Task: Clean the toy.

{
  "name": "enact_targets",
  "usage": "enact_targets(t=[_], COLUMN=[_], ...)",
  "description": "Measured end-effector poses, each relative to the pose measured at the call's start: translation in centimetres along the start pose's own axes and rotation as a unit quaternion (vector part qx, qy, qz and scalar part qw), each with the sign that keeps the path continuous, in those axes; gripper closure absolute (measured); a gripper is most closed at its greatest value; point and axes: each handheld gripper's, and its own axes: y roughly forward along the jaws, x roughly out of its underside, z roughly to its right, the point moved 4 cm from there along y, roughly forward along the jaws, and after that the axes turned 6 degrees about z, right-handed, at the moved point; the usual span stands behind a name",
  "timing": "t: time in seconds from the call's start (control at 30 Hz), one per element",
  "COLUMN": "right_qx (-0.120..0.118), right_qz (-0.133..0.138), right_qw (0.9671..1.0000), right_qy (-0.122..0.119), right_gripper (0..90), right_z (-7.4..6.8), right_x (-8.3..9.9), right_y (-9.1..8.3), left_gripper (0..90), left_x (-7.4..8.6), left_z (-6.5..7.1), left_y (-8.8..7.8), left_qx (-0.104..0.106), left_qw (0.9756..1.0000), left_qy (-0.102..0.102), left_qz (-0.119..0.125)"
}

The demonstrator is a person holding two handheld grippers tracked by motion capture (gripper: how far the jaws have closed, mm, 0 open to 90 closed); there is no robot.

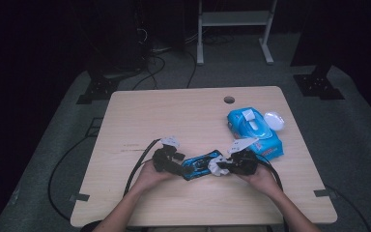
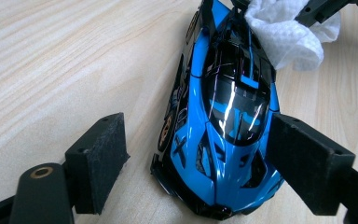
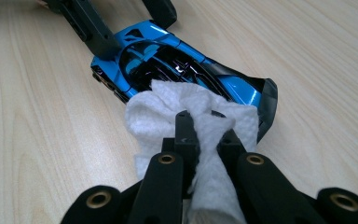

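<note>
A shiny blue and black toy car [image 1: 200, 165] lies on the wooden table [image 1: 174, 111] near its front edge. My left gripper [image 2: 203, 156] stands open astride the car's [image 2: 223, 121] nose: the right pad rests against its side, the left pad stays a little apart. My right gripper [image 3: 207, 126] is shut on a crumpled white wipe [image 3: 168, 107], which presses on the tail end of the car [image 3: 168, 56]. In the high view the left gripper [image 1: 181, 166] and right gripper [image 1: 222, 166] face each other across the car.
A blue pack of wet wipes [image 1: 253, 130] lies right of and behind the car, its white lid [image 1: 274, 120] flipped open. A cable hole [image 1: 229, 100] sits near the table's far edge. Black cables trail off the left and right sides.
</note>
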Motion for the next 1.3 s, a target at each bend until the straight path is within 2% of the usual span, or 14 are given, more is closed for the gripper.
enact_targets(t=[0.23,0.37,0.43,0.47,0.57,0.8,0.9,1.03,1.07,1.1,1.3], right_qx=[0.005,-0.001,-0.003,-0.003,-0.003,-0.005,-0.004,-0.001,0.0,0.0,-0.005], right_qz=[0.004,0.01,0.008,0.008,0.007,0.009,0.01,0.012,0.014,0.014,0.019], right_qw=[1.0,0.9999,0.9999,0.9999,0.9999,0.9999,0.9999,0.9999,0.9998,0.9998,0.9996], right_qy=[-0.007,0.004,0.007,0.007,0.009,0.012,0.013,0.012,0.013,0.013,0.02], right_gripper=[83.8,84.1,84.1,84.1,84.1,84.1,84.2,84.2,84.2,84.2,84.3], right_z=[-0.3,-0.5,-0.6,-0.6,-0.6,-0.6,-0.6,-0.7,-0.7,-0.7,-0.7], right_x=[0.2,0.6,0.7,0.7,0.7,0.8,0.9,1.0,1.0,1.1,1.3], right_y=[-0.1,-0.3,-0.4,-0.4,-0.5,-0.5,-0.5,-0.5,-0.5,-0.5,-0.6], left_gripper=[21.3,21.4,26.3,29.7,33.0,36.4,37.0,41.6,41.7,41.8,41.9], left_x=[0.0,0.0,0.0,0.0,0.0,0.1,0.1,0.3,0.4,0.3,0.2], left_z=[0.1,0.3,0.6,0.6,0.6,0.6,0.6,0.6,0.7,1.0,1.5], left_y=[0.0,0.0,-0.1,-0.1,-0.1,-0.1,0.0,-0.2,-0.2,-0.3,-0.2], left_qx=[0.002,0.011,0.023,0.023,0.032,0.044,0.048,0.047,0.045,0.037,0.027], left_qw=[1.0,0.9999,0.9997,0.9997,0.9995,0.999,0.9987,0.9988,0.9989,0.9991,0.9991], left_qy=[-0.004,-0.005,-0.002,-0.002,0.001,-0.006,-0.018,-0.007,-0.001,0.014,0.031], left_qz=[-0.003,-0.005,-0.005,-0.005,-0.007,-0.006,-0.005,-0.015,-0.014,-0.014,-0.008])
